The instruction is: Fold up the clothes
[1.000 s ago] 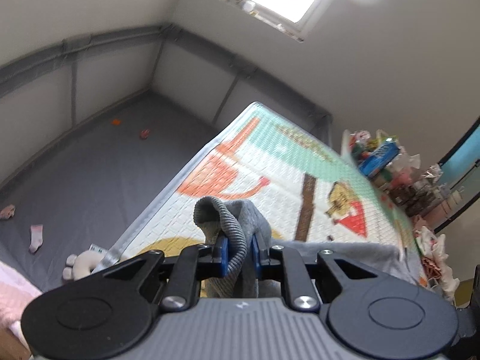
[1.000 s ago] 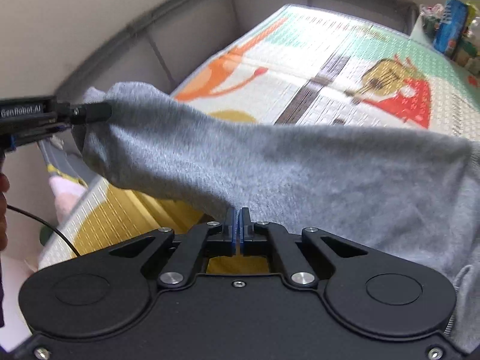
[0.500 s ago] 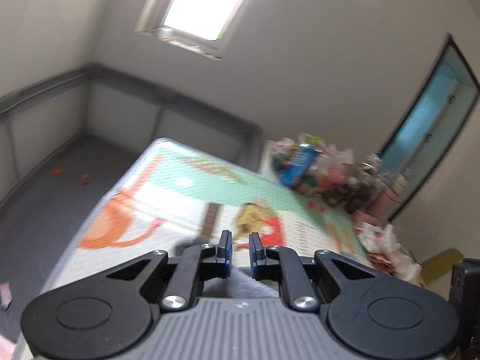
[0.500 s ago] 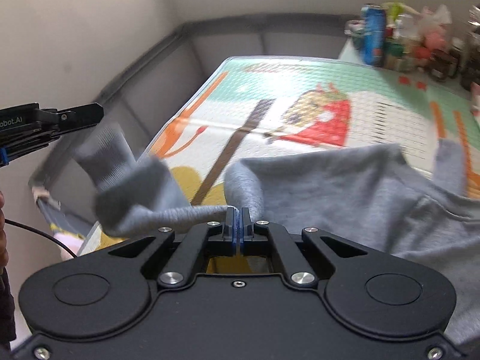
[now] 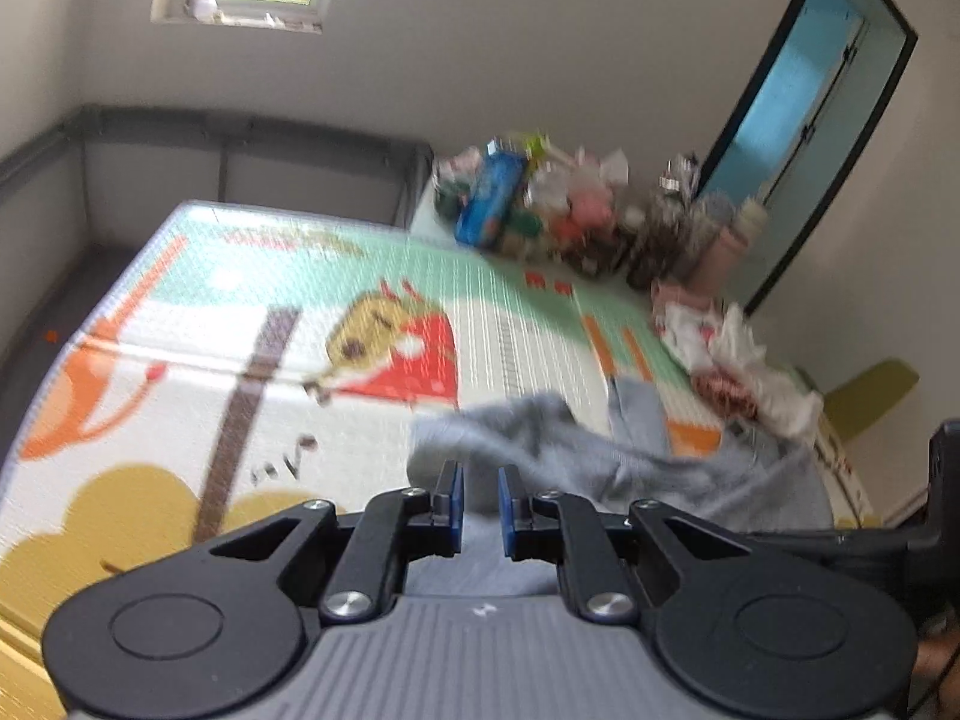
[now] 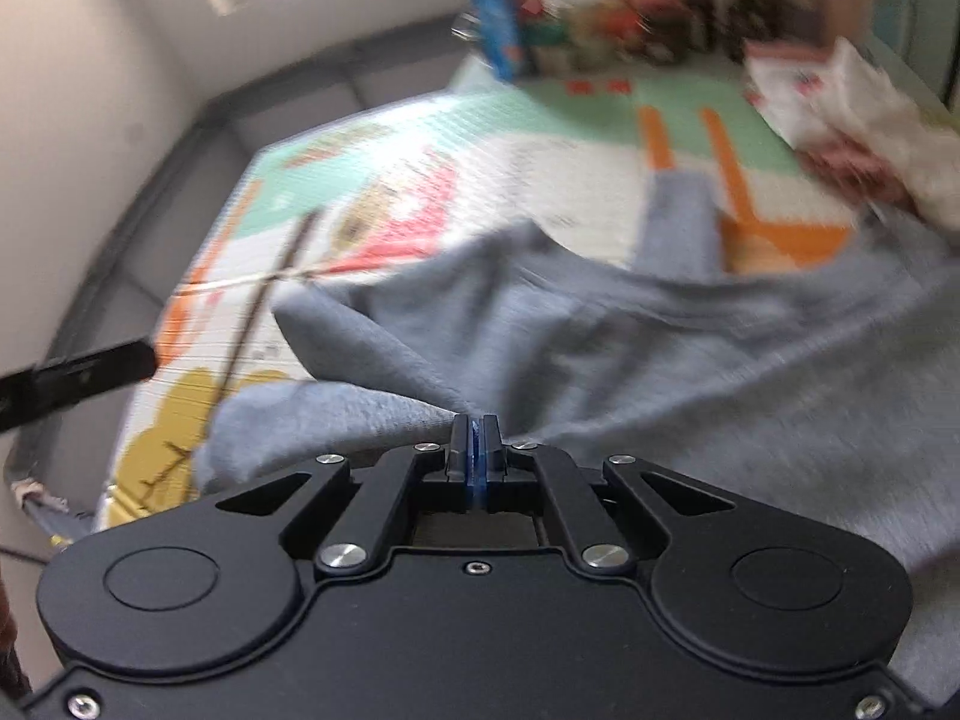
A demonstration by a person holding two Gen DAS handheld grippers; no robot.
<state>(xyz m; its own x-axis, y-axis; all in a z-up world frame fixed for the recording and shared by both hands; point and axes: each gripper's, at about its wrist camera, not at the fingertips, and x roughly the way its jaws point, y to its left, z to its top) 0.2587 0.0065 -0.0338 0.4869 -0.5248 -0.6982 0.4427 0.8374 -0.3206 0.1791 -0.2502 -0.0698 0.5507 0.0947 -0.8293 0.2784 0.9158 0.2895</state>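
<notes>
A grey sweatshirt [image 5: 660,468] lies crumpled on a colourful play mat [image 5: 240,312], one sleeve folded back across its body. My left gripper [image 5: 480,498] hovers open just above the near edge of the cloth, holding nothing. In the right wrist view the sweatshirt [image 6: 720,360] fills the middle and right, blurred by motion. My right gripper [image 6: 475,450] is shut on a pinch of its grey fabric at a fold. A dark finger [image 6: 90,375] of the left gripper pokes in from the left, clear of the cloth.
Toys, bottles and a blue box [image 5: 492,204] crowd the mat's far end. White plastic bags [image 5: 738,360] lie at its right edge near a blue door [image 5: 798,108]. Grey padded walls [image 5: 240,150] enclose the left and far sides.
My left gripper has opened and let go of the sleeve cuff, which dropped onto the sweatshirt. Both grippers swung right, the right one still holding the fabric.
</notes>
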